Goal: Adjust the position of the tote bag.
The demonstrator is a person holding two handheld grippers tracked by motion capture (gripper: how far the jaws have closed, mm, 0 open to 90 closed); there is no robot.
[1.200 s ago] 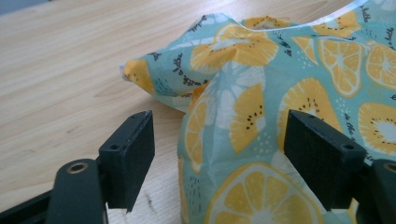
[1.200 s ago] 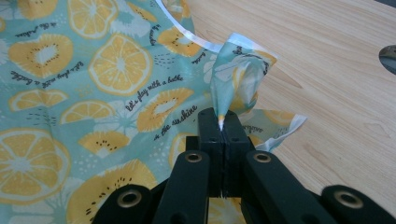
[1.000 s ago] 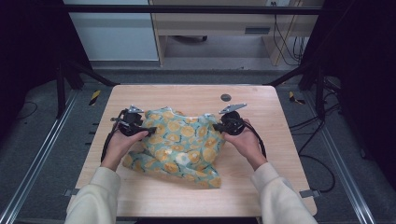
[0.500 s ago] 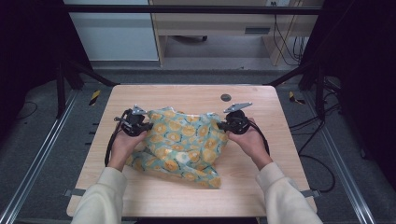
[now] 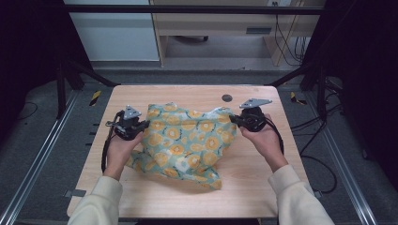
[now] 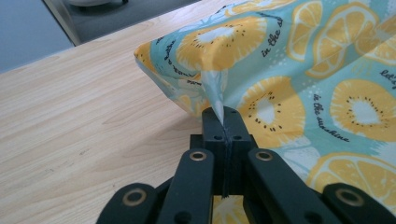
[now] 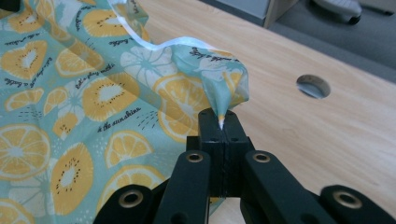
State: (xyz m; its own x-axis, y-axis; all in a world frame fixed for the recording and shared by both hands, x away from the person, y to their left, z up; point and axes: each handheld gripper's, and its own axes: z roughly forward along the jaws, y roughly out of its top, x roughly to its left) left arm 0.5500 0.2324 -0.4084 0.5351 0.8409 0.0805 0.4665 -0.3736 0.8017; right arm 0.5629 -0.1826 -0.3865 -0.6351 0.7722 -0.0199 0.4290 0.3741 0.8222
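The cloth (image 5: 187,143), teal with orange fruit slices, lies rumpled across the middle of the table (image 5: 155,197), its near corner trailing toward me while I hold its far edge stretched between my two hands. My left gripper (image 5: 146,124) has its jaws pinched tight on the cloth's left corner, and my right gripper (image 5: 231,119) is clamped the same way on the right corner. Just beyond my right gripper there is a round hole (image 5: 227,98) in the tabletop.
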